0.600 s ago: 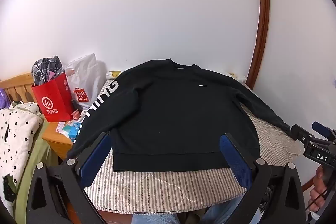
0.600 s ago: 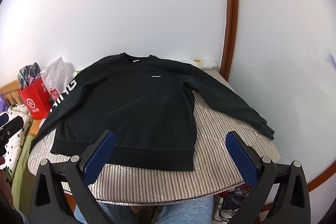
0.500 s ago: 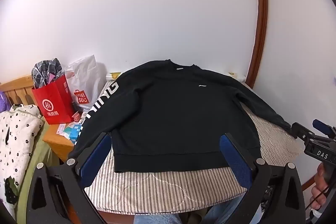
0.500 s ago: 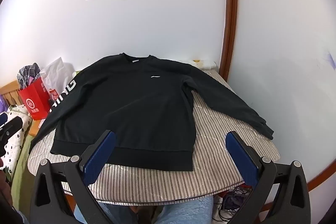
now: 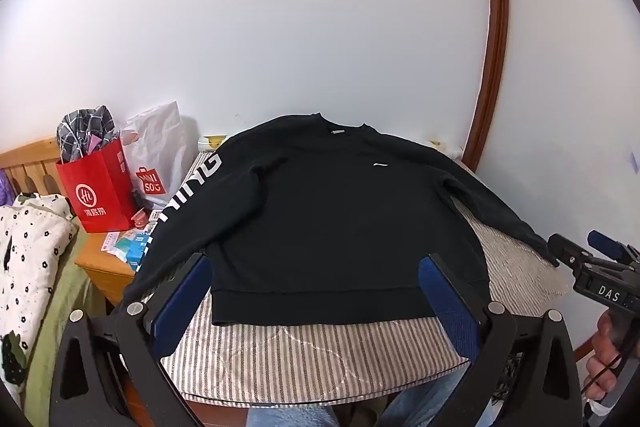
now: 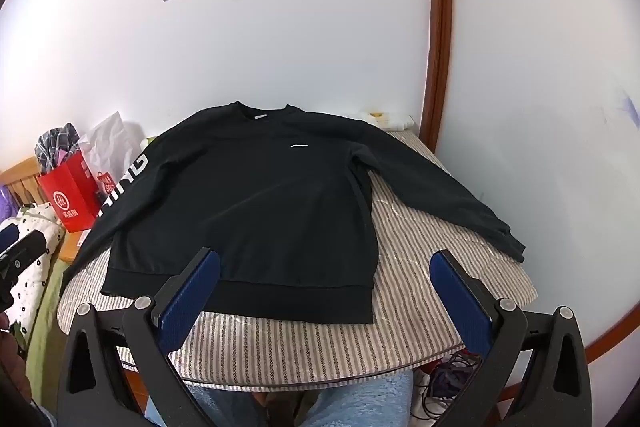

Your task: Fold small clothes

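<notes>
A black long-sleeved sweatshirt [image 5: 320,219] lies flat, front up, on a striped padded table [image 5: 312,351], collar toward the wall, both sleeves spread; it also shows in the right wrist view [image 6: 256,211]. White letters run down its left sleeve [image 5: 188,187]. My left gripper [image 5: 316,287] is open and empty, held above the hem at the table's near edge. My right gripper [image 6: 326,287] is open and empty, above the hem's right corner. The right sleeve cuff [image 6: 508,243] lies near the table's right edge.
A red paper bag [image 5: 96,187] and a white plastic bag [image 5: 156,155] stand on a wooden bedside stand [image 5: 104,267] left of the table. A bed with spotted bedding [image 5: 28,247] lies further left. White walls stand behind and to the right, with a brown door frame [image 6: 436,27].
Both grippers have stayed open and nearly still. The view has shifted only slightly. The sweatshirt has not moved.
</notes>
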{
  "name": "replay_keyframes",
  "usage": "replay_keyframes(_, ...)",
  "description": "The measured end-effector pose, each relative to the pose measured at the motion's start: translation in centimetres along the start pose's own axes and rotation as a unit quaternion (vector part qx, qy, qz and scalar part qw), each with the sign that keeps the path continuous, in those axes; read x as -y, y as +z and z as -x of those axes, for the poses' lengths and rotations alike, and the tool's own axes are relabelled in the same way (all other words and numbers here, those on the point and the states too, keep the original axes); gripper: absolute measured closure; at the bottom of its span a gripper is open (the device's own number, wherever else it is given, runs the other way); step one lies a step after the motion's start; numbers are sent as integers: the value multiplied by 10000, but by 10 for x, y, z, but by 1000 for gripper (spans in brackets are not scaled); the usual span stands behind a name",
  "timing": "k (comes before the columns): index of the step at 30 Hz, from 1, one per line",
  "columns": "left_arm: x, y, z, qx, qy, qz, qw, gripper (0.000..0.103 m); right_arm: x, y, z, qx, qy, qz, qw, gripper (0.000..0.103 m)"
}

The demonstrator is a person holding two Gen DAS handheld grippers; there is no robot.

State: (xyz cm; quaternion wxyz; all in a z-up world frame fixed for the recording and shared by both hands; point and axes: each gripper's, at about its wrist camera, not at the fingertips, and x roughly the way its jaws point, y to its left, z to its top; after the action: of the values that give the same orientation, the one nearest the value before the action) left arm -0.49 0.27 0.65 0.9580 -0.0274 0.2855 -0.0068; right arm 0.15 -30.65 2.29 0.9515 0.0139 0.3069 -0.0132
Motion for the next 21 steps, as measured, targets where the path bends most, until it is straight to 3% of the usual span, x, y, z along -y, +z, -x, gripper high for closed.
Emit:
replay_keyframes(9, -7, 0, 2, 4, -199, 93, 9998, 0, -4, 0, -2, -24, 40, 58, 10000, 0)
replay_keyframes(21, -6, -2, 1, -7, -202, 76, 9998, 0, -4, -3, -3, -1, 63, 74, 10000, 0)
